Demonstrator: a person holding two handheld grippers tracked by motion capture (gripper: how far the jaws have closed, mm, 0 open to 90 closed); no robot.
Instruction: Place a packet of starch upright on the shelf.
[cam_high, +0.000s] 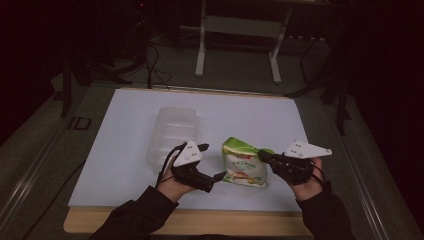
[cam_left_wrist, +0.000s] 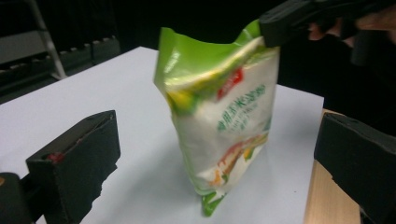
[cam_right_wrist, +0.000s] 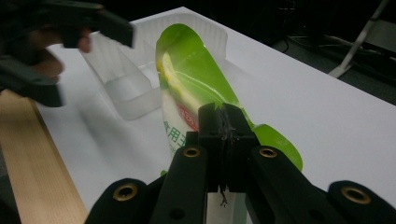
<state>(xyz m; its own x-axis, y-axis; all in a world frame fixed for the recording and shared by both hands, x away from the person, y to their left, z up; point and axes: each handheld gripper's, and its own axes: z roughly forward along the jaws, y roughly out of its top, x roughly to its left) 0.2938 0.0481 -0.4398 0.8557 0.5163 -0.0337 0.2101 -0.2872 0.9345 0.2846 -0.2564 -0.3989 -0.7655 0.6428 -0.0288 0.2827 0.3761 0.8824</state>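
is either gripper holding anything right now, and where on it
The right gripper is shut on the green snack bag, pinching its top corner. The left gripper is open, holding nothing.

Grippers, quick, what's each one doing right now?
Left gripper: open, holding nothing, beside the green bag.
Right gripper: shut on the green bag's top edge.

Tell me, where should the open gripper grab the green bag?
Probably the bag's bottom edge, coming from its own side, jaws around the flat seam. The right gripper already pinches the top corner, so the bag stands upright. The left gripper is open with the bag between its jaws; the thin lower seam looks easier than the puffy middle.
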